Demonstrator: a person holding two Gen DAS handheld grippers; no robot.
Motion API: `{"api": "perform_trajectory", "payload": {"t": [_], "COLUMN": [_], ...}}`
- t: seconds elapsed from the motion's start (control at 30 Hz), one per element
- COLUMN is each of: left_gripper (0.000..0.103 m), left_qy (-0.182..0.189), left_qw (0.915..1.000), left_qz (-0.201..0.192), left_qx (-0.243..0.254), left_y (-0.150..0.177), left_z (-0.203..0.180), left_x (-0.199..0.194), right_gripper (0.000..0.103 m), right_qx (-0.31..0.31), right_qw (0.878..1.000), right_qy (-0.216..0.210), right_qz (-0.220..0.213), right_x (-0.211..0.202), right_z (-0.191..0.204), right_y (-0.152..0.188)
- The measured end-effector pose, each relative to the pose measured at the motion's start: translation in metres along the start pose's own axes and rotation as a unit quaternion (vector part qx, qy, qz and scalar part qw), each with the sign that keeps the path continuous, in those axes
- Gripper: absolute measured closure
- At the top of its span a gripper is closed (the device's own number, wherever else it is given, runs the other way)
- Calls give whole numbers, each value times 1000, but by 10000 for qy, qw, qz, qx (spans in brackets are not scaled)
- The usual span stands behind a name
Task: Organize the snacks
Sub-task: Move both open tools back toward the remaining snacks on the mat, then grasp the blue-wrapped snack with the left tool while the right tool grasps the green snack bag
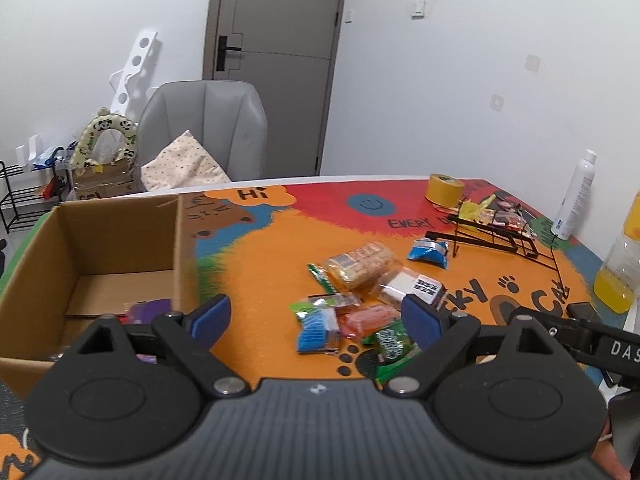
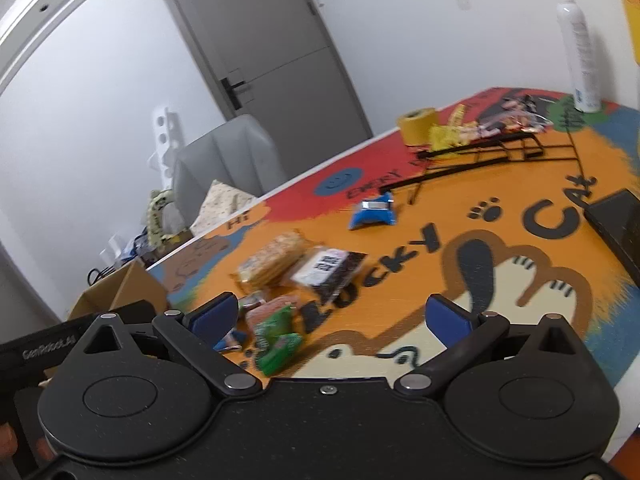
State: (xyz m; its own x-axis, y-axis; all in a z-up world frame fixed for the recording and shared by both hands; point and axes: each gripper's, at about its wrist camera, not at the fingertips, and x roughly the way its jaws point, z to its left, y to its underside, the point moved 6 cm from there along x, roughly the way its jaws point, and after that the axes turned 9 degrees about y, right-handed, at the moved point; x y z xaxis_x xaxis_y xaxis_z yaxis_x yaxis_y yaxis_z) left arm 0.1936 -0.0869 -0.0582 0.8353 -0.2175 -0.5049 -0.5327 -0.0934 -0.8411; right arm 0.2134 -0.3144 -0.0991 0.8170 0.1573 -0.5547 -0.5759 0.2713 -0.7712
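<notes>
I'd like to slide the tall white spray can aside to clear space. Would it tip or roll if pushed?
The tall white spray can stands upright on a narrow base at the colourful table mat's far edge, so a push high up would probably topple it. Being round, it would likely roll once down. Its smooth side looks slippery.

We see our right tool [image 2: 342, 318] with its jaws opening and nothing between them, above the orange table [image 2: 420, 216]. A snack pile [image 2: 288, 280] lies beside its left pad, a blue packet [image 2: 373, 213] apart farther off. Beyond stand a black wire rack [image 2: 492, 148], a yellow tape roll [image 2: 417, 125] and a white bottle [image 2: 578, 48]. A cardboard box [image 2: 120, 292] sits at left.
</notes>
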Motion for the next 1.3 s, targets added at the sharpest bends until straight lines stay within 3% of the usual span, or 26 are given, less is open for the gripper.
{"api": "perform_trajectory", "payload": {"t": [0.27, 0.47, 0.63, 0.7, 0.9, 1.23, 1.27, 1.3], "left_gripper": [12, 12, 26, 33, 39, 42, 44, 53], "left_qy": [88, 52, 111, 118, -20, -78, -71, -47], "left_qw": [9997, 9996, 9991, 9988, 9988, 9977, 9976, 9975], "left_qz": [196, 275, 400, 473, 494, 625, 640, 636], "left_qx": [102, 73, 79, 74, -22, -243, -267, -300], "left_y": [9, 14, 18, 20, 23, 32, 33, 34], "left_z": [-15, -15, -11, -10, 3, 15, 16, 16], "left_x": [27, 48, 63, 69, 82, 110, 112, 113], "right_gripper": [0, 2, 25, 27, 39, 41, 41, 41], "right_qx": [166, 154, 75, 30, -108, -262, -279, -290], "right_qw": [9997, 9993, 9977, 9967, 9941, 9923, 9922, 9922], "right_qy": [74, -124, -364, -461, -641, -683, -690, -691], "right_qz": [185, 308, 561, 664, 873, 1000, 1002, 998], "right_x": [19, 34, 52, 59, 77, 86, 86, 87], "right_z": [-22, -19, -5, 3, 23, 31, 32, 33], "right_y": [5, 7, 13, 17, 24, 25, 24, 24]}}
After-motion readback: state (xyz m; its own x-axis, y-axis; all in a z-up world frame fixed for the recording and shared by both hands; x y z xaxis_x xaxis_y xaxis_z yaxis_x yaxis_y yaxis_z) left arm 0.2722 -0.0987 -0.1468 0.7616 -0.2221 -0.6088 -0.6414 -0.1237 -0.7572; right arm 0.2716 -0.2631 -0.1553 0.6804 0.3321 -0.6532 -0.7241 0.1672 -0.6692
